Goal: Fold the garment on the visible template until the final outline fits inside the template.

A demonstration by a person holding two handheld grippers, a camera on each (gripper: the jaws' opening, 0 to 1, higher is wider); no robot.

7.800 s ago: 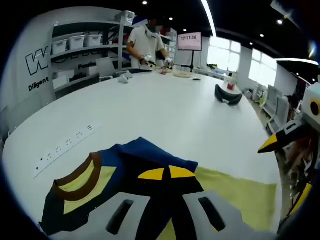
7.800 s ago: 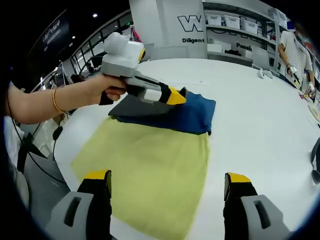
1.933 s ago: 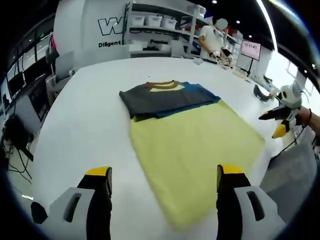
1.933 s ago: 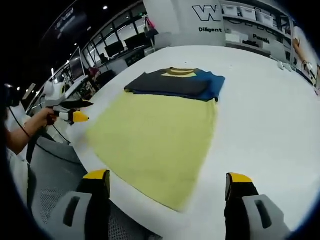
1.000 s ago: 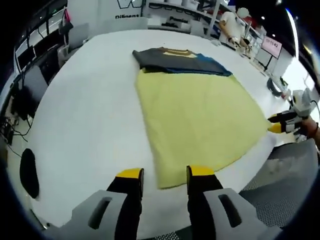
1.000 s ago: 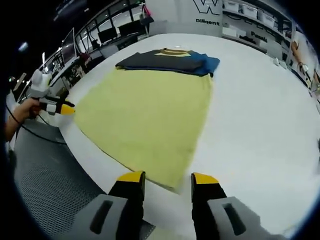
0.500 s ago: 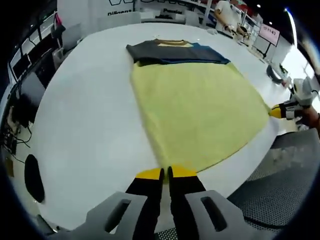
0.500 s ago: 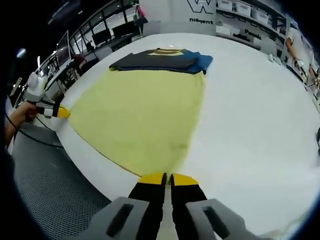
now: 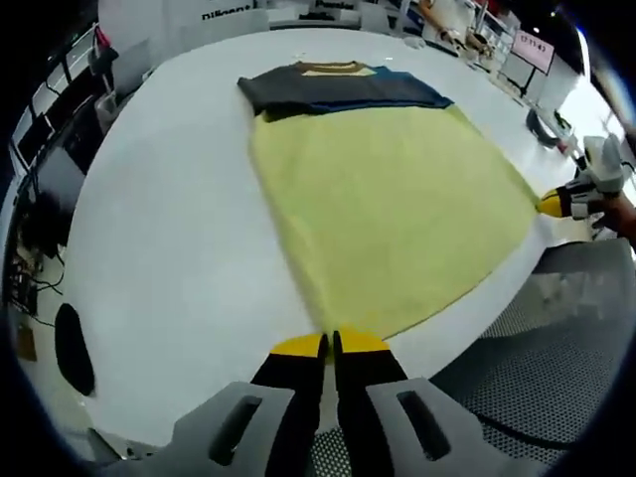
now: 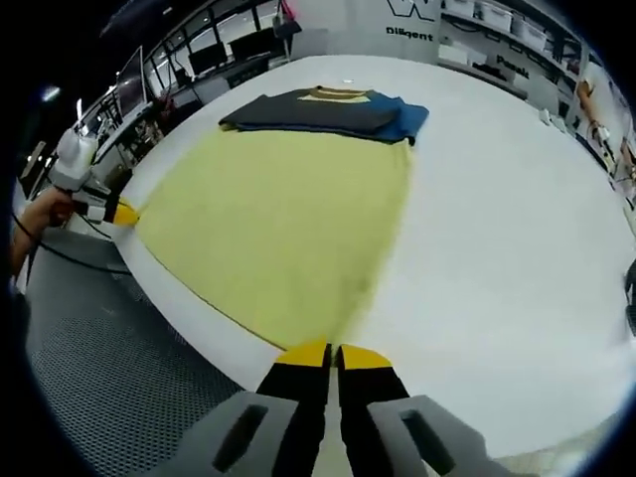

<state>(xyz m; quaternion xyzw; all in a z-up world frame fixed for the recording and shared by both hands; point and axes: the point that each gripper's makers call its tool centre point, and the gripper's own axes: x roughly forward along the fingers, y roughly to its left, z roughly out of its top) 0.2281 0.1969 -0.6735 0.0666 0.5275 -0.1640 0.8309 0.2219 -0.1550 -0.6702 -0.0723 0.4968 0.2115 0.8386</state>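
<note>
Yellow-tipped, our left tongs (image 9: pixel 329 344) sit pressed together on one near corner of the pale yellow rectangular cloth template (image 9: pixel 388 214), pinching its edge at the rim of the round white surface (image 9: pixel 169 248). Our right tongs (image 10: pixel 332 354) do the same on the other near corner of that template, their two tips closed on the cloth where it meets the surface's edge. In the left gripper view we see the right tongs at the far right, held in a hand (image 9: pixel 618 211), against the cloth's corner; in the right gripper view the left tongs appear at the far left, likewise held in a hand (image 10: pixel 45 214) at the opposite corner. The template lies spread flat between us and the middle of the surface. At its far end rests the folded dark grey and blue garment with a brown and yellow collar (image 9: pixel 333 85), lying along the template's far edge and overlapping it. Below the near rim we see grey mesh chair seats (image 10: pixel 119 368). Far beyond stand white shelves with storage bins (image 10: pixel 497 35).
</note>
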